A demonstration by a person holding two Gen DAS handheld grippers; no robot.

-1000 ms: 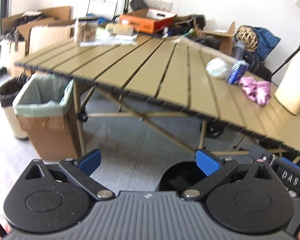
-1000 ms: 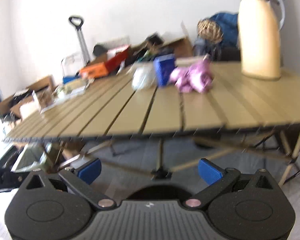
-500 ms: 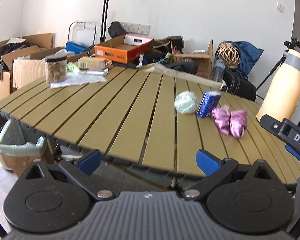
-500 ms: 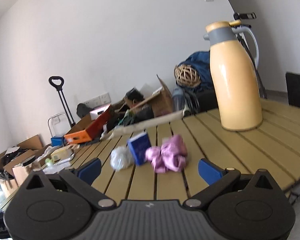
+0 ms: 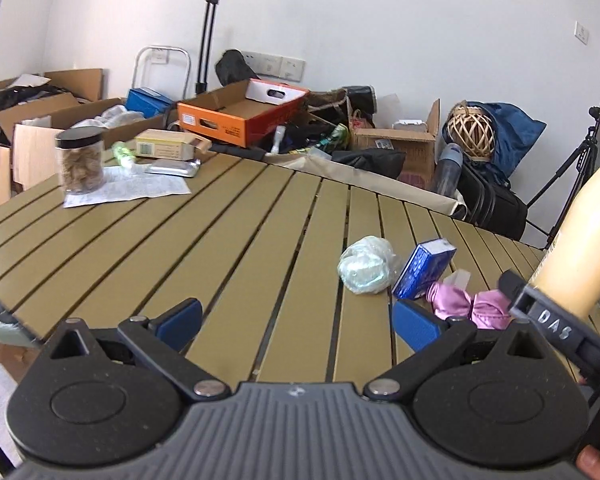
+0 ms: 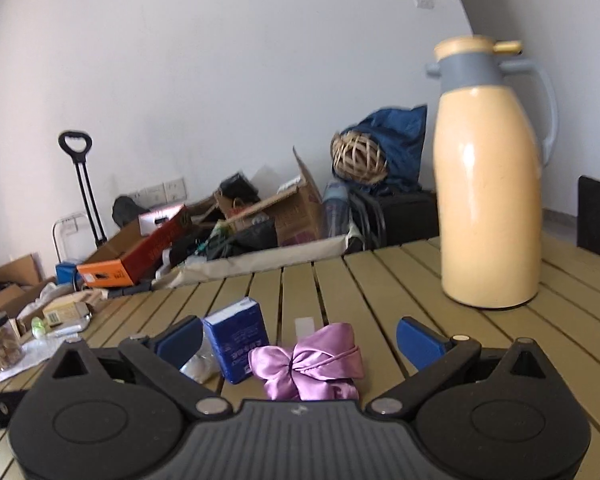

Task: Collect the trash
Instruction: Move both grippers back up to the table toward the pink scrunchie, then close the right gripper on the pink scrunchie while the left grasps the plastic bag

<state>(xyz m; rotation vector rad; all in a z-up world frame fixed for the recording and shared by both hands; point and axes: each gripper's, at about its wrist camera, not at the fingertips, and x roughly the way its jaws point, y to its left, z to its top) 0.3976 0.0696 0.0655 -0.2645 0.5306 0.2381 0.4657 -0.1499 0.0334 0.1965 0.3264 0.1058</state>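
Blue-tipped right claw [image 6: 298, 340] and left claw [image 5: 296, 320] gape empty; pale wad [image 5: 366, 265], perhaps plastic, half-hidden.

We looked across a slatted olive table [image 5: 228, 240] toward a plain white wall [image 5: 380, 20]. Behind the table, cardboard boxes [image 5: 400, 148] crowded the wall's foot beneath a row of sockets [image 5: 280, 67], all in soft daylight.

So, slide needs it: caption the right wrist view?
Open right claw nears purple bow, blue box beside it.
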